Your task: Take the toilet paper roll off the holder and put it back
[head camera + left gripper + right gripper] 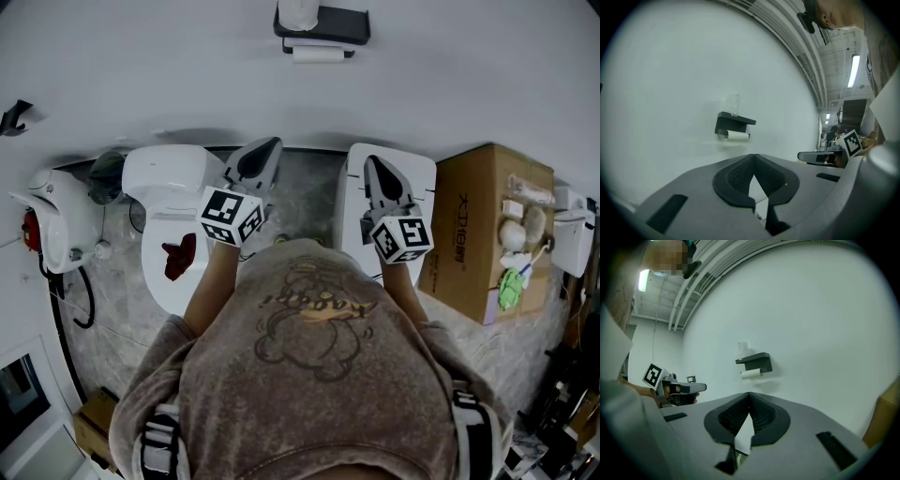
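- Wall hook [14,114]: black, sitting far left of the holder [322,23] and lower on the white wall [141,66].
- White wall unit [56,220]: has a red part and a dark hose, and is hanging low and far left of the holder.
- Toilet [169,211]: white, standing below and left of the holder. A dark red thing [178,258] is lying in its bowl.
- Left gripper [265,150]: being held above the toilet's right edge, below and slightly left of the holder and well apart from it. Its claw is clenched, the pad tips meeting on nothing. Its own view is looking straight at the holder across bare wall.
- Holder: a black shelf fixed high on the wall, with a clear container [298,11] standing on top.
- Toilet paper roll [319,53]: white, hanging on the bar just under the holder's shelf, with neither gripper touching it.
- Right gripper [374,164]: being held below and slightly right of the holder, well apart from it. Its claw is clenched and empty, and it is aiming at the holder across bare wall.
- White board [420,178]: lying beneath the right gripper, below and right of the holder.
- Cardboard box [473,216]: brown and printed, standing below and far right of the holder. Pale rounded things [522,225] and a green thing [509,286] are lying at its right side.
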A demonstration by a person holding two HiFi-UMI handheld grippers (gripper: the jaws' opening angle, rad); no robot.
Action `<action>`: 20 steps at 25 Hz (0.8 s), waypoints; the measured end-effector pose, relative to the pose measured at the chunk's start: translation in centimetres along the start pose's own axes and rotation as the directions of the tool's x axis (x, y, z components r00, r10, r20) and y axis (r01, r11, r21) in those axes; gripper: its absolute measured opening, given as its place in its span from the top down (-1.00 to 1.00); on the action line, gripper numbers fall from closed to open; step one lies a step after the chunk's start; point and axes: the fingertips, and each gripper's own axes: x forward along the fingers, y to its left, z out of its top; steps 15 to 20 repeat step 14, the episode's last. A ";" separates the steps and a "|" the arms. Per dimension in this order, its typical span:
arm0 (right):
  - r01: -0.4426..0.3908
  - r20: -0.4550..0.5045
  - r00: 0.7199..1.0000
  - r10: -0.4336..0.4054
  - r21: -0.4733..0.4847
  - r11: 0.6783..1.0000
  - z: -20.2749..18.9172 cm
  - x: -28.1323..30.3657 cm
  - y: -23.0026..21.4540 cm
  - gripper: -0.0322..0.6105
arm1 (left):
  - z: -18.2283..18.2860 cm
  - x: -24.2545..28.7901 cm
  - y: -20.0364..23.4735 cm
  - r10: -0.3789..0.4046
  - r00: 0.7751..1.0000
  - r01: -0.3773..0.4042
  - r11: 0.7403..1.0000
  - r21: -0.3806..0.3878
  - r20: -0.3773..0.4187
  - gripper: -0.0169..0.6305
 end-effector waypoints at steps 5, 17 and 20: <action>0.000 -0.004 1.000 0.000 -0.001 1.000 -0.1 0.1 -0.1 0.90 | 0.0 0.1 0.0 0.003 1.000 -0.003 1.000 -0.007 0.001 0.89; -0.007 -0.006 1.000 0.007 -0.002 1.000 -0.1 0.5 0.1 0.91 | -0.1 -0.1 0.4 0.014 1.000 -0.014 1.000 -0.015 0.004 0.89; -0.007 -0.006 1.000 0.007 -0.002 1.000 -0.1 0.5 0.1 0.91 | -0.1 -0.1 0.4 0.014 1.000 -0.014 1.000 -0.015 0.004 0.89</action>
